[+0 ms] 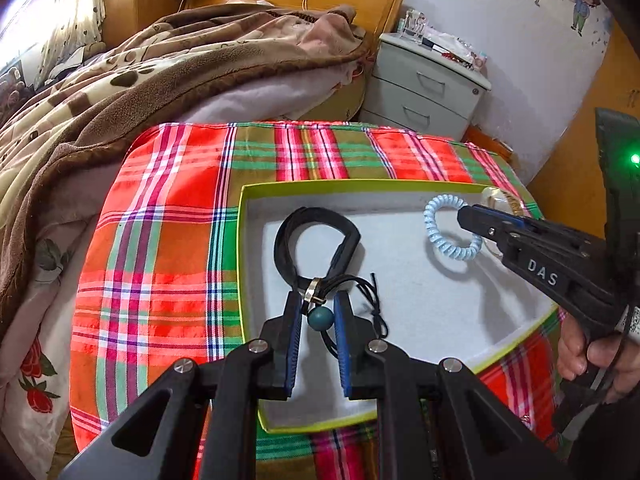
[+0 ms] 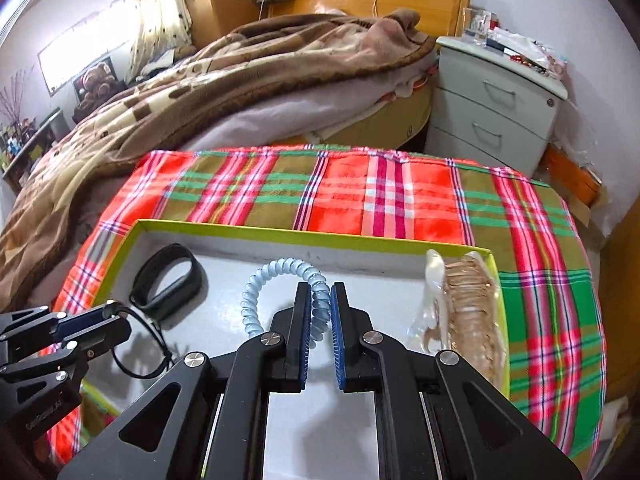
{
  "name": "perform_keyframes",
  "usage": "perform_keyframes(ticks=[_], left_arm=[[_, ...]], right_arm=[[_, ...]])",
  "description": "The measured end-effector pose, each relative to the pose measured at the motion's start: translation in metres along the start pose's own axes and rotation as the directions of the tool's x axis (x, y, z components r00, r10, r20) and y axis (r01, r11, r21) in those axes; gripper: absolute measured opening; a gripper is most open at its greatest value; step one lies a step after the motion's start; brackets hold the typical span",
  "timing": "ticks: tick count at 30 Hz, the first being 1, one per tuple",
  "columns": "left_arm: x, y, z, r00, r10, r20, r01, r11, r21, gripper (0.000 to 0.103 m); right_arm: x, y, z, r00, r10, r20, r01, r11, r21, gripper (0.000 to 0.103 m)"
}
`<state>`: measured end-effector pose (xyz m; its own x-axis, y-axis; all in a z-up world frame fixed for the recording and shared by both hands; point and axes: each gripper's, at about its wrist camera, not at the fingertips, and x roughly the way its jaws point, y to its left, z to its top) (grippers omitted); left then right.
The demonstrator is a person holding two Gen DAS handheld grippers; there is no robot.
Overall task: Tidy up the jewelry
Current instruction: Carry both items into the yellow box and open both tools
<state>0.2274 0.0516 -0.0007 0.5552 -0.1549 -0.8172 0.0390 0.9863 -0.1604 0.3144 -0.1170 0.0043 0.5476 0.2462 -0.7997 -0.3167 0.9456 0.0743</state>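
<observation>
The left gripper has its jaws drawn in around a black cord strung with a teal bead and a metal ring; the bead sits in the gap with a sliver of room on each side, so whether the pads truly pinch the cord I cannot tell. The right gripper has its jaws nearly together on one side of a pale blue coil band, which hangs between the pads and arches up and to the left of them. Both tools work inside a shallow box with a green rim and a white floor, set on a plaid cloth. Just ahead of the left gripper lies a black strap, looped, its long axis running away from the tool toward the far wall; the cord's loose end trails to the right of the fingers. The coil band is at the far right of the box, close to a clear bag of beads against the right wall. The left tool is nearer the strap and cord, the right nearer the bag. Open floor lies between the two grippers in the middle of the box; the near rim sits right under the left fingers, so room there is tight.
</observation>
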Motion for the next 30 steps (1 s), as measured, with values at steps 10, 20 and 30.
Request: perform_keyframes(ticks=[10,20,30], left_arm=[[0.013,0.003,-0.002,0.999,0.011,-0.037,-0.011,1.0,-0.009,0.017],[0.016,0.003,0.0,0.999,0.018,-0.041,-0.018,1.0,-0.005,0.018],[0.013,0.003,0.001,0.999,0.02,-0.036,-0.02,1.0,-0.014,0.028]], right_arm=[[0.015,0.003,0.005,0.999,-0.01,-0.036,0.009,1.0,-0.018,0.01],[0.023,0.002,0.006,0.998,-0.005,-0.06,0.004,1.0,-0.017,0.01],[0.02,0.001,0.007,0.998,0.005,-0.056,-0.006,1.0,-0.009,0.019]])
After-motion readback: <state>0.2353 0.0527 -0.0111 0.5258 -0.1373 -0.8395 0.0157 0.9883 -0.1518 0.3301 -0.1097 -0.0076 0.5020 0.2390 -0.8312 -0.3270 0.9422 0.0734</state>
